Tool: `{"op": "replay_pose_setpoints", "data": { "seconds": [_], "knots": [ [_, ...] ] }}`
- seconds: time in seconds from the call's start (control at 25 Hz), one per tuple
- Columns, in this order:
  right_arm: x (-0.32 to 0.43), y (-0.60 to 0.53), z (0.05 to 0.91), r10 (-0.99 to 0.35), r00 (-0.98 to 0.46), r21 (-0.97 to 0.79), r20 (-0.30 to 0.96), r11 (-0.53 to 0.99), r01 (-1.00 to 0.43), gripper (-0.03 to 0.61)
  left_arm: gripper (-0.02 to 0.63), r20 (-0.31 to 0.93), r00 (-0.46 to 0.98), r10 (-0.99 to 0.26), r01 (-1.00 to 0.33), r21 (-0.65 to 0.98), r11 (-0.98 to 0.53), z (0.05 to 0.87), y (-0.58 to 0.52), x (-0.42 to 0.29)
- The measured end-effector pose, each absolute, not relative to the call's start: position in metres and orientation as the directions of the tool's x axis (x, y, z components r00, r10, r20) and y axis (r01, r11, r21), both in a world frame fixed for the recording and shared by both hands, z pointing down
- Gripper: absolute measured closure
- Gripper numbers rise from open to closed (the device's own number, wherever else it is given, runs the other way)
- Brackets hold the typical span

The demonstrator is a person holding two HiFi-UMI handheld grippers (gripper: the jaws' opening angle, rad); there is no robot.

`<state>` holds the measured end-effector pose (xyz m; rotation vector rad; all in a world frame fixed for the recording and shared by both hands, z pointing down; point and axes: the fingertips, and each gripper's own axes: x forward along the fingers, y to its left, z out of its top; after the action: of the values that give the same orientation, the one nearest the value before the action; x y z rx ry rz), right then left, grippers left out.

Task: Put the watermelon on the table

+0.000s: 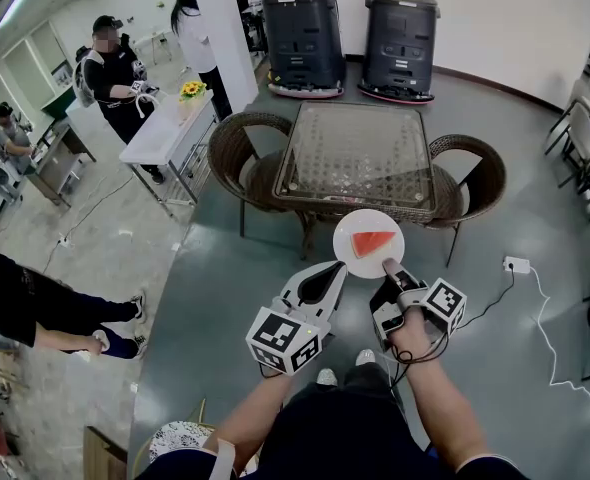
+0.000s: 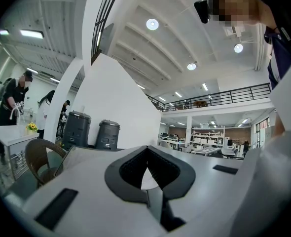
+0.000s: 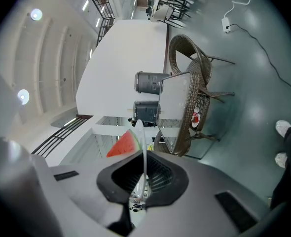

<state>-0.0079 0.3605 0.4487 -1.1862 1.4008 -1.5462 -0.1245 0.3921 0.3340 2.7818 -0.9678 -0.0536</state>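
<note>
bright even light, fisheye-warped edges

table (image 1: 355, 153) top clear glass with a dimpled texture, base woven brown wicker; chairs (image 1: 233, 138) at its 9 and 3 o'clock same rough wicker. plate (image 1: 360, 266) smooth glossy white. left tool (image 1: 337, 268) and right tool (image 1: 387, 265) matt grey plastic, pads (image 3: 158, 174) black and ribbed. floor (image 1: 215, 298) smooth grey, slight sheen.

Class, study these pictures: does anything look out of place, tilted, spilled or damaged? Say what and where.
Nothing stands out. The watermelon slice lies whole on the white plate, which the right gripper clamps by its rim, not yet on the glass table. Nothing is spilled or broken.
</note>
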Motion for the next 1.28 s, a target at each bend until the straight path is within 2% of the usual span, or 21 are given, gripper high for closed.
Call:
{"op": "replay_pose_setpoints", "data": {
  "seconds": [0.68,1.28],
  "knots": [
    [0.035,0.318,0.450,-0.915,-0.349,-0.978,0.202,-0.167,-0.128,0.568,0.609,0.057,0.765,-0.641,-0.638,0.207,-0.742,0.337,0.347,-0.077],
    [0.087,0.249,0.453,-0.900,-0.382,-0.977,0.209,-0.173,-0.128,0.568,0.609,0.092,0.730,-0.677,-0.681,0.187,-0.708,0.340,0.287,-0.024]
  ]
}}
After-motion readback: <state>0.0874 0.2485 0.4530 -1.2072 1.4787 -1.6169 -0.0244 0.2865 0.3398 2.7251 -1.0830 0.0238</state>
